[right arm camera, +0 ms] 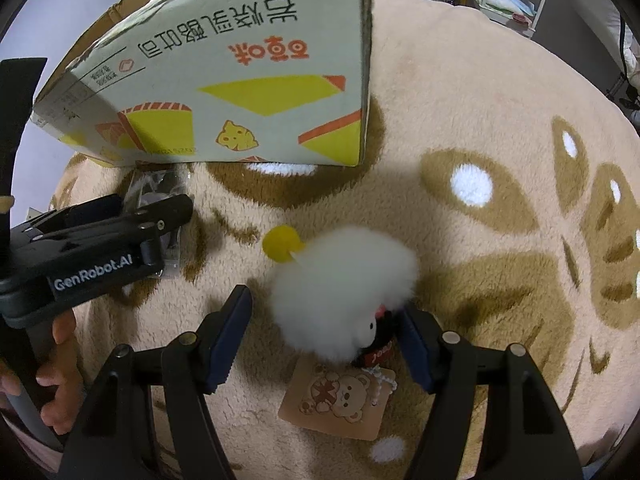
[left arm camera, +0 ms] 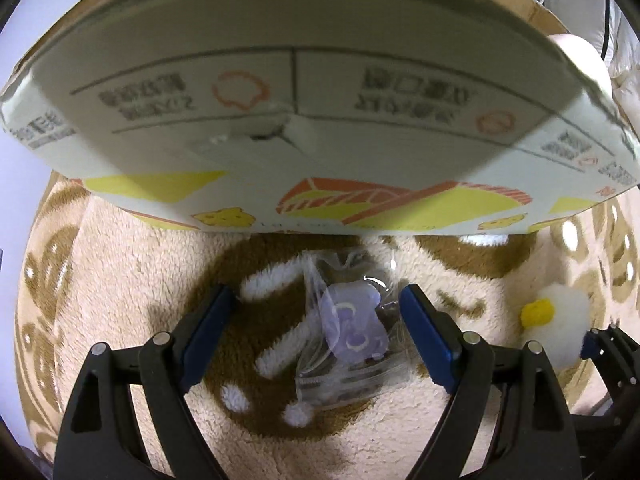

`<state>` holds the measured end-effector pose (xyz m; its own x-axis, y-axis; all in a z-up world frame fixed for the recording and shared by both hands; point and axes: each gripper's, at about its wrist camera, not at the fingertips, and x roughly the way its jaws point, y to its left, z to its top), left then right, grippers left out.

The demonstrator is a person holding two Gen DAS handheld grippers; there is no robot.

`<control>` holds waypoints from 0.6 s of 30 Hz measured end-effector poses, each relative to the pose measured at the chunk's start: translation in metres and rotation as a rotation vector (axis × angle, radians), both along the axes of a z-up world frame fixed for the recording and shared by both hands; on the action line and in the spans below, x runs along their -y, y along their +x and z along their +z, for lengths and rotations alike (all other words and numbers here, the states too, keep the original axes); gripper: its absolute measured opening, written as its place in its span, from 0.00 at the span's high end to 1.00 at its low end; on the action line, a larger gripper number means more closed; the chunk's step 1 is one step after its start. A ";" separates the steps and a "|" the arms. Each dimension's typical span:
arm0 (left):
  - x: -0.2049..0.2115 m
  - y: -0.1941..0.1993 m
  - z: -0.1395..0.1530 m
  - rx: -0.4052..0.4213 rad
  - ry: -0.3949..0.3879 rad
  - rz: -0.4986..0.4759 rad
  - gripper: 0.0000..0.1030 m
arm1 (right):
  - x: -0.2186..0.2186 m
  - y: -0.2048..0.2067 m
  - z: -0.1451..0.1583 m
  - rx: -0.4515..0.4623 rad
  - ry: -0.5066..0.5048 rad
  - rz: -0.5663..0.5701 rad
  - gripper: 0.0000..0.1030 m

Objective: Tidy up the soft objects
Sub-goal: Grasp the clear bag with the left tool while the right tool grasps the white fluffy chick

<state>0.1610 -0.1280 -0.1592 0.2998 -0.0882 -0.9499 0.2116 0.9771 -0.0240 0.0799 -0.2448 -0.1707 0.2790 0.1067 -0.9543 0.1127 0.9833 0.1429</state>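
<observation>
In the left wrist view, the left gripper (left arm camera: 316, 320) has its jaws spread wide around a clear plastic bag (left arm camera: 352, 340) holding a lilac item, low in the centre on the beige rug (left arm camera: 120, 280). A printed cardboard box (left arm camera: 304, 100) fills the upper frame.

In the right wrist view, the right gripper (right arm camera: 324, 336) stands open around a white fluffy toy (right arm camera: 340, 292) at lower centre, its right pad just beside the fur. A bear tag (right arm camera: 340, 396) lies below it.

I see a fluffy white plush (right arm camera: 340, 292) with a yellow pom-pom at its ten o'clock and a bear-printed tag (right arm camera: 340, 402) at six. A clear-bagged lilac soft toy (left arm camera: 352, 320) lies flat just below the tilted printed carton (left arm camera: 304, 92).
</observation>
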 end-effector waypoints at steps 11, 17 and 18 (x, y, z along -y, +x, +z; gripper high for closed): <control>0.002 -0.017 -0.015 0.019 0.027 -0.009 0.17 | 0.002 -0.009 -0.005 0.001 0.065 -0.040 0.29; 0.002 -0.024 -0.018 0.019 0.030 -0.016 0.19 | 0.003 -0.009 -0.005 0.001 0.060 -0.044 0.36; 0.003 -0.025 -0.019 0.021 0.034 -0.017 0.20 | 0.005 -0.010 -0.004 0.003 0.056 -0.052 0.43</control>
